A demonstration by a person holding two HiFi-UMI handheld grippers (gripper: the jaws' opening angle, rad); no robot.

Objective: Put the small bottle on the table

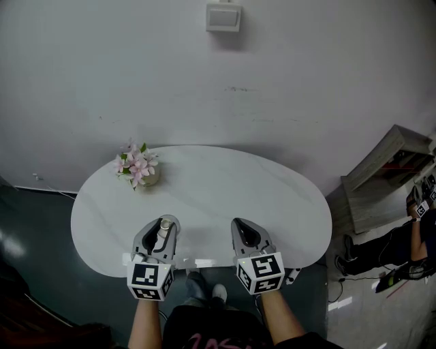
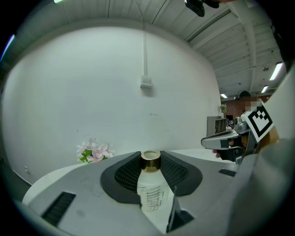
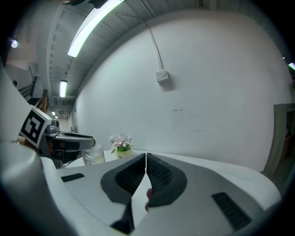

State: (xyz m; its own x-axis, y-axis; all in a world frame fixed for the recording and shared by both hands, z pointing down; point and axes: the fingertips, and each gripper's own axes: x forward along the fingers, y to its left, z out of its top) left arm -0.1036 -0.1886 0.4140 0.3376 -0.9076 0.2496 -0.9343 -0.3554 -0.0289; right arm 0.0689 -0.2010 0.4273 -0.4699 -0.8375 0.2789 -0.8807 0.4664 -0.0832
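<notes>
A small clear bottle (image 2: 151, 191) with a gold cap and printed scale lines sits between the jaws of my left gripper (image 2: 150, 161), which is shut on it. From the head view the bottle (image 1: 162, 232) is held over the near left part of the white oval table (image 1: 272, 198), cap pointing away from me. The same bottle (image 3: 93, 156) shows at the left of the right gripper view. My right gripper (image 1: 246, 235) hovers over the table's near edge, shut, its jaws touching with nothing between them (image 3: 145, 168).
A small pot of pink flowers (image 1: 138, 165) stands at the table's far left. A white wall with a mounted switch box (image 1: 223, 16) rises behind the table. A grey shelf unit (image 1: 381, 178) and a person's legs on the floor (image 1: 381, 249) are at the right.
</notes>
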